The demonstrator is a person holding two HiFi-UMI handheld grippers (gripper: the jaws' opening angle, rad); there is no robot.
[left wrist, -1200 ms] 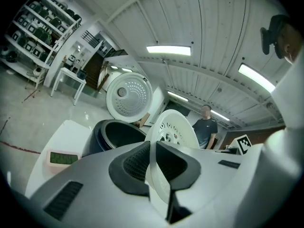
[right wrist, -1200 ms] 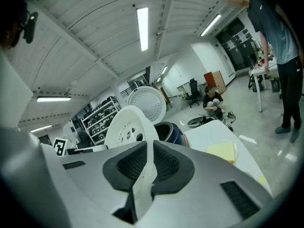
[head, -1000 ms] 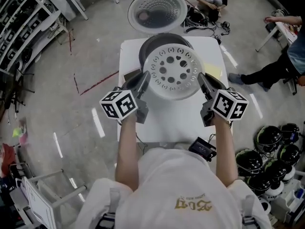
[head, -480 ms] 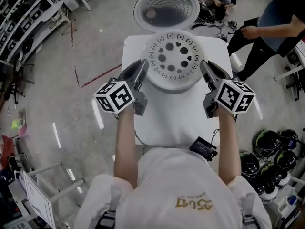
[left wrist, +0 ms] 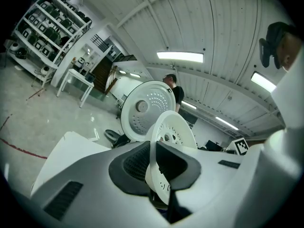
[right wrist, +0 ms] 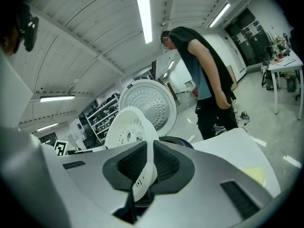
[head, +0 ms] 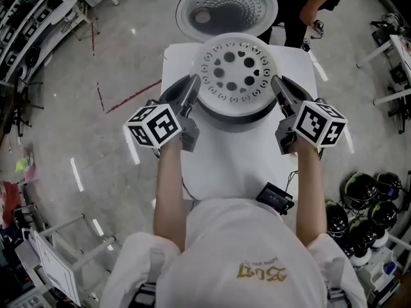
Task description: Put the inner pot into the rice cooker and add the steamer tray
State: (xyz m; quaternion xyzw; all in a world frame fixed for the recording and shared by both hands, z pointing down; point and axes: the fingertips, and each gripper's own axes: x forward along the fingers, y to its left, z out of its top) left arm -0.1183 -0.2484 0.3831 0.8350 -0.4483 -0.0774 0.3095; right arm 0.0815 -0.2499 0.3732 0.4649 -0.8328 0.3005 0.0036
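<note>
Your left claw (head: pixel 191 84) and right claw (head: pixel 277 83) each pinch the steamer tray (head: pixel 235 76) rim above the rice cooker (head: pixel 225 122). Lower it unevenly and it could tilt and jam.

the steamer tray (head: pixel 234 76) sits between my left gripper (head: pixel 191 88) and right gripper (head: pixel 277 87), seemingly above the rice cooker (head: pixel 221 123). its lid (head: pixel 226 8) stands behind.
</note>
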